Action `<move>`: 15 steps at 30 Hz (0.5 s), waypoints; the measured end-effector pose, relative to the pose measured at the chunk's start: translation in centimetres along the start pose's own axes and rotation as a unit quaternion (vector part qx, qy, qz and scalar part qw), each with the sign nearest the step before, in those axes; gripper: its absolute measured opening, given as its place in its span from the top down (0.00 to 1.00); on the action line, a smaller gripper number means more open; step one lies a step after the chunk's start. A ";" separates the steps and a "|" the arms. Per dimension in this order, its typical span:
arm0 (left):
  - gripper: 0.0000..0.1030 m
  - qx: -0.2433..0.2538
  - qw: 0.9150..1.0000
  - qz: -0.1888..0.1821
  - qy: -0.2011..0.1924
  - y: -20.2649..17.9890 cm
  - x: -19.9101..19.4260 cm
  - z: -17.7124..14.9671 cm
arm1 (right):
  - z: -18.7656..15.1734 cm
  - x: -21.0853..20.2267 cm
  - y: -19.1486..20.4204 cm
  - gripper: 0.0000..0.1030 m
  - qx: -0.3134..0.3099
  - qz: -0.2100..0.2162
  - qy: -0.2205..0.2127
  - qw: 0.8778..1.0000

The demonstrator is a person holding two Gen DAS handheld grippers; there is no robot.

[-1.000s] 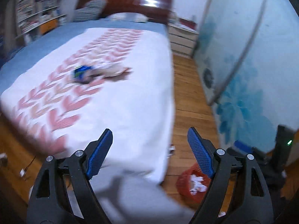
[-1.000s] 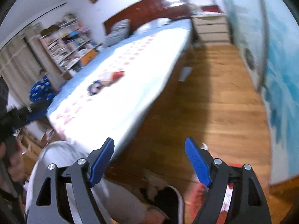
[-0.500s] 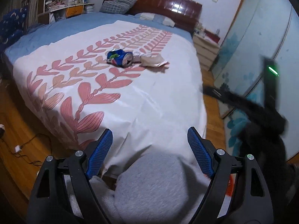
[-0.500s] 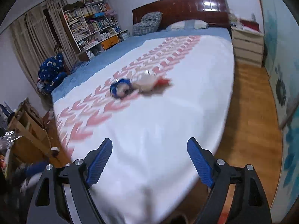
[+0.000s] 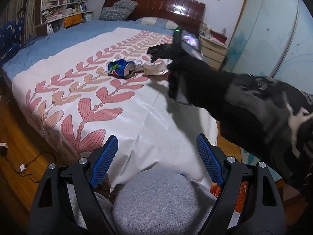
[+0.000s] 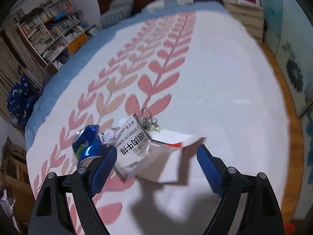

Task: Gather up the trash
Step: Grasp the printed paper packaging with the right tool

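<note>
Since the earlier frames, the right tool (image 6: 156, 156) has swung from over the wooden floor to above the middle of the bed (image 6: 225, 98); its jaws have just been closing a little but stand apart, with the torn white printed carton (image 6: 148, 154) lying between them, unpressed. Touching the carton's left side is a crushed blue can (image 6: 88, 145), with crumpled paper (image 6: 115, 129) between them. All the trash lies mid-bed, well clear of every edge. Low at the foot edge, the left tool (image 5: 156, 152) hangs open and empty over a grey-trousered knee (image 5: 162, 201). Beyond it, a dark sleeve (image 5: 244, 101) reaches toward the trash.
</note>
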State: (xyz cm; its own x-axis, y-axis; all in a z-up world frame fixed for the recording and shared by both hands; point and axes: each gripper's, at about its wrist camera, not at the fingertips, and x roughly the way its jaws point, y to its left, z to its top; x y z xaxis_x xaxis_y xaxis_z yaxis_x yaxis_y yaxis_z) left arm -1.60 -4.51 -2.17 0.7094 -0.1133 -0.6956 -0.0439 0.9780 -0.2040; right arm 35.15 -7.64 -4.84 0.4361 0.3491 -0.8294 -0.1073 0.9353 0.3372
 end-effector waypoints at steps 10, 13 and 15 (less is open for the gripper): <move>0.21 -0.008 1.000 0.007 -0.008 0.3 0.7 1.1 | -3.9 -0.8 -1.8 0.85 -0.034 0.049 -0.027 0.998; 0.20 -0.023 1.000 -0.007 -0.020 1.5 1.5 2.7 | -5.6 -3.5 -3.7 0.87 -0.036 0.069 -0.037 0.996; 0.18 -0.038 0.999 0.005 -0.023 2.9 3.1 4.6 | -7.4 -5.9 -5.1 0.87 -0.034 0.084 -0.053 0.994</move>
State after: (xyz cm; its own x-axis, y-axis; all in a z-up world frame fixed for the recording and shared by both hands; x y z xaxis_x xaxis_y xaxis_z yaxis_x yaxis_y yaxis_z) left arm 3.69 -1.18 -1.74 0.7401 -0.0934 -0.6660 -0.1039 0.9625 -0.2505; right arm 26.53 -14.02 -4.95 0.4982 0.4956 -0.7114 -0.2458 0.8676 0.4323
